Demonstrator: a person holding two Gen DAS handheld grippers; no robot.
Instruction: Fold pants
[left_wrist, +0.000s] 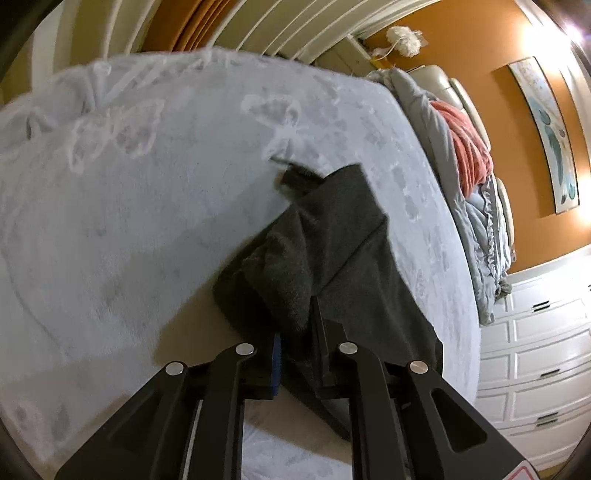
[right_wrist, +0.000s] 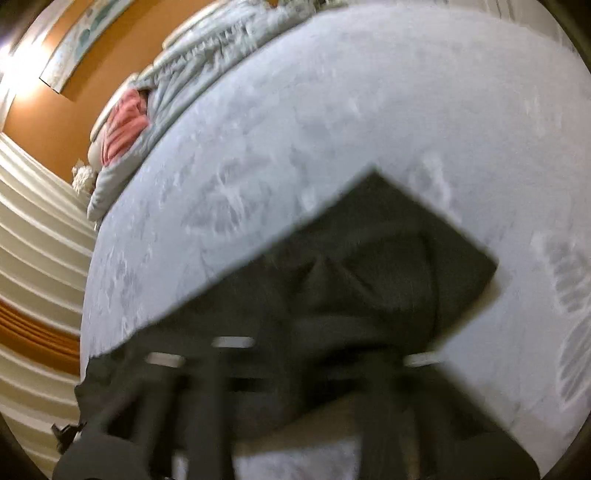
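Dark grey pants (left_wrist: 332, 251) lie on a pale blue bed cover (left_wrist: 147, 221), partly folded and bunched. My left gripper (left_wrist: 299, 343) is shut on a bunched edge of the pants, cloth pinched between its black fingers and lifted a little off the bed. In the right wrist view the pants (right_wrist: 388, 266) spread across the cover (right_wrist: 332, 110) with one square corner pointing away. My right gripper (right_wrist: 295, 354) is blurred by motion and sits in the dark cloth; its fingertips are lost against it.
A grey comforter (left_wrist: 461, 177) and a pink blanket (left_wrist: 469, 147) are piled along the far edge of the bed. A white dresser (left_wrist: 535, 350) stands at the right. White slatted doors (right_wrist: 33, 229) and an orange wall (left_wrist: 480, 55) lie beyond.
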